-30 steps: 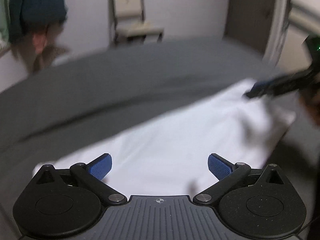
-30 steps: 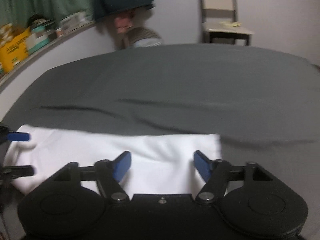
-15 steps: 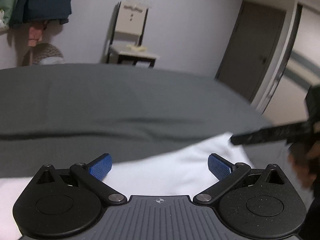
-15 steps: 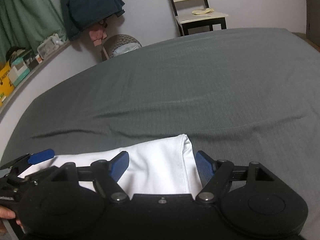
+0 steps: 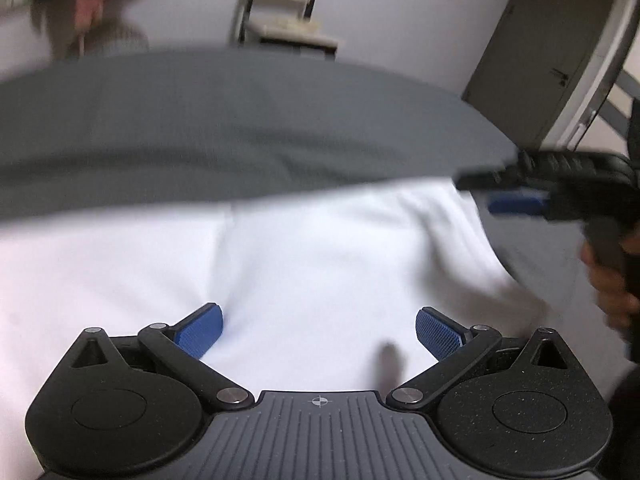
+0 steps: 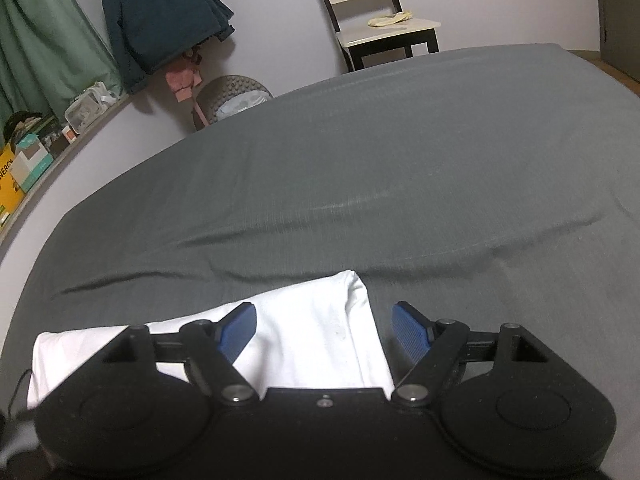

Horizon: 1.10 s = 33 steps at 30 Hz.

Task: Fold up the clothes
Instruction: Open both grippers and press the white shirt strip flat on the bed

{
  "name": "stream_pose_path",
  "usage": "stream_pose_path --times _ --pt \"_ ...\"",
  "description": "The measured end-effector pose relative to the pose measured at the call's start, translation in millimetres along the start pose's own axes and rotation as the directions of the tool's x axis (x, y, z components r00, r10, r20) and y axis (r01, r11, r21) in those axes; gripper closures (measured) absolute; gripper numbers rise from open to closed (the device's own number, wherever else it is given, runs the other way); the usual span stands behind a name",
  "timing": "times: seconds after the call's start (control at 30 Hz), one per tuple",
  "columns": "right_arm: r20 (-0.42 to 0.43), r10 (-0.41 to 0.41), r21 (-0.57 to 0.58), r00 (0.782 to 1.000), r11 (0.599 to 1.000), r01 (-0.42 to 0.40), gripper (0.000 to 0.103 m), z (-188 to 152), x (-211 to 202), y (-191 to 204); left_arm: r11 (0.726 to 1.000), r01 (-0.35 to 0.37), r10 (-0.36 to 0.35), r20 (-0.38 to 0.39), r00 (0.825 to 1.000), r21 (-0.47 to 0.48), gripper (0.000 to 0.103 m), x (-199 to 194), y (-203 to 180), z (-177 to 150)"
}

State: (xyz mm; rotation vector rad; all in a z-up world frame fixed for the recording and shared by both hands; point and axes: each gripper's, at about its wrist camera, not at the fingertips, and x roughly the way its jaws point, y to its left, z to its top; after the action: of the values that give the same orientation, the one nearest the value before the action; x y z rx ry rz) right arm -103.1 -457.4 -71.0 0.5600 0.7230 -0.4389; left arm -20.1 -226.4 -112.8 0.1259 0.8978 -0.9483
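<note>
A white garment (image 5: pixel 312 264) lies flat on the grey bed sheet (image 5: pixel 240 128) and fills the lower half of the blurred left wrist view. My left gripper (image 5: pixel 319 330) hangs open over it, nothing between its blue pads. In the right wrist view the same white garment (image 6: pixel 312 332) shows a folded corner at its far right end. My right gripper (image 6: pixel 324 328) stands open over that corner, holding nothing. The right gripper (image 5: pixel 516 196) also appears at the right edge of the left wrist view, held by a hand (image 5: pixel 608 284).
The grey sheet (image 6: pixel 380 160) stretches far ahead with a few creases. A chair (image 6: pixel 380 20) stands behind the bed. A dark jacket (image 6: pixel 156 20) hangs on the wall above a basket (image 6: pixel 236 96). A shelf (image 6: pixel 36 152) with boxes runs along the left.
The left gripper has tipped down and moved over the garment, which now fills its view. The right gripper has shifted toward the garment's right corner. Both stayed open.
</note>
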Motion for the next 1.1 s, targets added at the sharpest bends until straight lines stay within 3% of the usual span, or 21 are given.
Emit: stream_pose_path --times 0.2,0.3,0.37,0.5,0.57,0.73,0.83,0.93,1.03,1.07,1.1 --pt "-0.019 -0.038 -0.009 0.999 0.999 0.038 0.028 -4.4 -0.8 -5.4 0.999 0.01 -0.013 -0.069 0.998 -0.052 0.0 -8.3 -9.7 -18.1" --pt "-0.013 -0.02 0.008 1.0 1.0 0.02 0.028 -10.5 -12.6 -11.6 0.995 0.033 -0.041 -0.089 0.995 -0.098 0.0 -14.6 -7.6 -23.0" --pt "-0.016 -0.025 0.012 1.0 1.0 0.025 0.027 -18.5 -19.3 -16.2 0.996 0.039 -0.048 -0.11 0.993 -0.081 0.0 -18.7 -9.6 -27.5" --pt "-0.069 -0.028 0.054 0.997 0.998 0.032 0.028 -34.7 -21.7 -29.7 0.995 0.08 -0.093 -0.229 0.969 -0.065 0.0 -21.7 -11.2 -29.1" --pt "-0.102 -0.006 0.088 0.995 0.996 0.015 0.028 -38.5 -21.3 -35.8 0.992 0.104 -0.118 -0.25 0.961 -0.072 0.0 -30.9 -9.0 -25.2" --pt "-0.172 0.085 0.178 0.981 0.983 -0.054 0.041 -45.0 -15.1 -51.0 0.985 0.146 -0.127 -0.196 0.972 0.087 0.0 -63.2 0.0 -8.1" --pt "-0.191 0.081 0.131 0.978 0.99 -0.057 0.044 -40.8 -4.7 -47.5 0.985 0.098 -0.077 -0.146 0.986 0.142 0.0 -75.3 13.2 1.1" --pt "-0.214 0.079 0.008 0.974 0.997 -0.08 0.044 -34.9 5.5 -36.5 0.988 0.063 -0.049 -0.103 0.993 0.14 0.0 -86.6 33.6 9.5" --pt "-0.219 0.099 -0.053 0.971 0.992 -0.113 0.044 -30.7 11.4 -31.4 0.987 0.088 -0.076 -0.096 0.992 0.131 0.0 -94.9 55.4 20.0" --pt "-0.221 0.116 -0.037 0.968 0.991 -0.127 0.048 -30.5 11.8 -31.4 0.986 0.108 -0.095 -0.101 0.99 0.126 0.0 -96.4 63.0 22.8" --pt "-0.223 0.134 -0.02 0.966 0.99 -0.142 0.059 -30.4 12.1 -31.5 0.984 0.133 -0.12 -0.113 0.986 0.116 0.0 -94.2 70.6 25.4"
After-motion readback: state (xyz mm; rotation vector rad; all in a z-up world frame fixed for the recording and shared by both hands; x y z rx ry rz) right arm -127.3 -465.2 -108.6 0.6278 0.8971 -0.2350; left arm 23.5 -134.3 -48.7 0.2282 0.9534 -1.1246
